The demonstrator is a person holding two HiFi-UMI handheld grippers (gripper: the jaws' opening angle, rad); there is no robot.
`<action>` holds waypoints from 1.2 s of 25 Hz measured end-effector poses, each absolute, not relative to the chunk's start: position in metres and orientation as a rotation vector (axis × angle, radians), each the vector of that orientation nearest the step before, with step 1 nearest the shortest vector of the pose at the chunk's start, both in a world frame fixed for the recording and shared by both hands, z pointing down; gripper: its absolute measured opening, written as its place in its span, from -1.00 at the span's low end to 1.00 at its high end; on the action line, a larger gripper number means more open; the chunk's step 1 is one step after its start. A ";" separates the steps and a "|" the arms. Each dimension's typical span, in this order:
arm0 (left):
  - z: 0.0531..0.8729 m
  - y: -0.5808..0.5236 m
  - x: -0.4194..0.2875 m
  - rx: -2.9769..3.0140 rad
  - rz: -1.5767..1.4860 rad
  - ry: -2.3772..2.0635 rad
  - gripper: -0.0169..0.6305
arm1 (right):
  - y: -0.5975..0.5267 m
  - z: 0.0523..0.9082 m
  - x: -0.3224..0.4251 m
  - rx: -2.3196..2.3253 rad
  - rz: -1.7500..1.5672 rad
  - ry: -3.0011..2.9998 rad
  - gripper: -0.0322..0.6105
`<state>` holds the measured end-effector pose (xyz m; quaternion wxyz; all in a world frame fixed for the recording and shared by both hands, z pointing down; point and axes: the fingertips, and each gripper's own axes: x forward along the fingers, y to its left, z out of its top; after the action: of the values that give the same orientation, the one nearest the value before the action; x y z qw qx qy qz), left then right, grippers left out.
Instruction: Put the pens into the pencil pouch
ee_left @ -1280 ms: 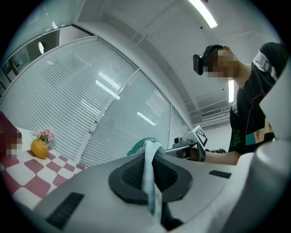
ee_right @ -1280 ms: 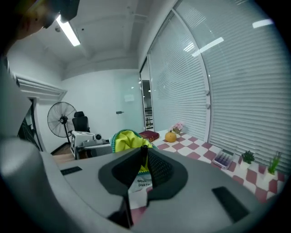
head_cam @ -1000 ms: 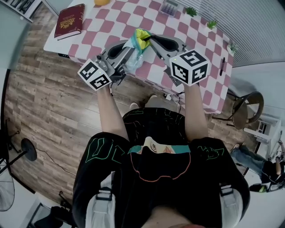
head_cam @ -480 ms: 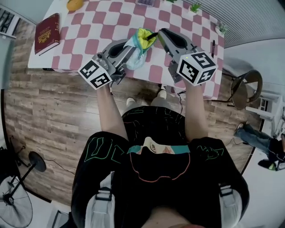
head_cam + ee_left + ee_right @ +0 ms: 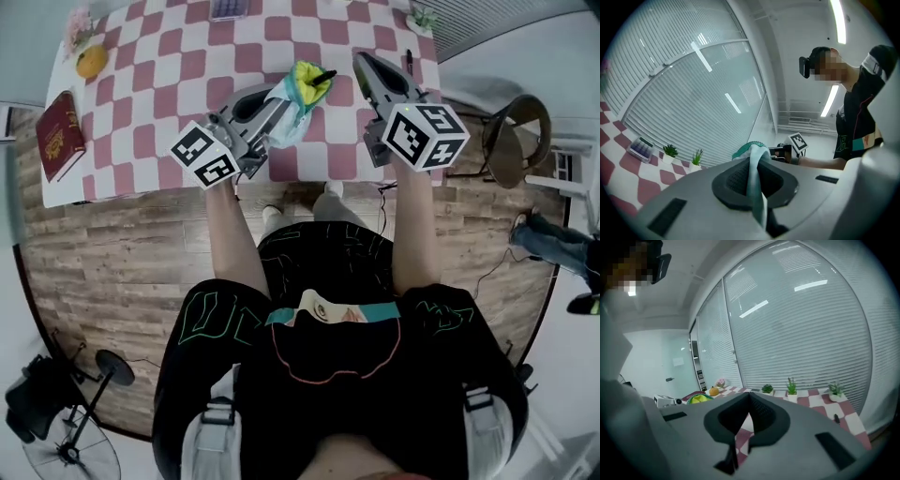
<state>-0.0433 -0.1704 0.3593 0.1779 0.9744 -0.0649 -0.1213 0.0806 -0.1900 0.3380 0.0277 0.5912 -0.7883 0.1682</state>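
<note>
The pencil pouch [image 5: 298,89], teal with a yellow-green lining, hangs above the near half of the table [image 5: 169,66], its fabric clenched between the closed jaws of the left gripper [image 5: 274,105]. 1 black pen [image 5: 323,77] pokes from the pouch's mouth. The right gripper [image 5: 361,58] has just been closing; its pads now meet with nothing between them, and it stands apart from the pen, whereas 1 second ago its tip was at the pouch. A 2nd pen [image 5: 409,63] lies near the table's right edge. The pink-and-white checked cloth also bears a red book [image 5: 58,134] with a gilt emblem, its lettering too small to read, and an orange [image 5: 91,61]; the book now appears lower and further left than before. Small potted plants [image 5: 791,386] line the far edge before slatted blinds [image 5: 801,324]. Wood-plank floor [image 5: 122,272], a chair [image 5: 511,141] and a fan [image 5: 56,441] surround the table.
</note>
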 end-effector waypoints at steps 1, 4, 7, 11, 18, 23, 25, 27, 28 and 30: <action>0.360 -0.171 -0.031 2.754 -0.331 -0.165 -0.95 | -0.189 0.340 0.093 1.844 0.527 -2.416 -0.89; 0.366 -0.171 0.003 2.747 -0.293 -0.115 -0.95 | -0.189 0.350 0.129 1.891 0.554 -2.361 -0.89; 0.374 -0.172 0.027 2.736 -0.263 -0.080 -0.95 | -0.188 0.362 0.158 1.928 0.582 -2.302 -0.89; 0.378 -0.167 0.071 2.724 -0.221 -0.055 -0.95 | -0.180 0.374 0.211 1.965 0.635 -2.208 -0.89; 0.394 -0.168 0.129 2.694 -0.178 -0.077 -0.95 | -0.188 0.413 0.287 1.907 0.768 -2.043 -0.89; 0.406 -0.168 0.152 2.676 -0.155 -0.162 -0.95 | -0.204 0.438 0.320 1.822 0.817 -2.019 -0.89; 0.408 -0.169 0.159 2.673 -0.146 -0.195 -0.95 | -0.211 0.448 0.329 1.780 0.834 -2.010 -0.89; 0.411 -0.171 0.163 2.673 -0.135 -0.217 -0.95 | -0.218 0.459 0.335 1.734 0.860 -2.004 -0.89; 0.413 -0.172 0.165 2.672 -0.128 -0.228 -0.95 | -0.221 0.465 0.337 1.708 0.878 -2.005 -0.89; 0.415 -0.173 0.167 2.669 -0.115 -0.252 -0.95 | -0.226 0.477 0.339 1.653 0.921 -2.010 -0.89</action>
<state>0.1670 -0.1725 0.4152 0.2273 0.9686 -0.0915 -0.0419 0.3390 -0.2260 0.4767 0.1895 0.5879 -0.7149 0.3276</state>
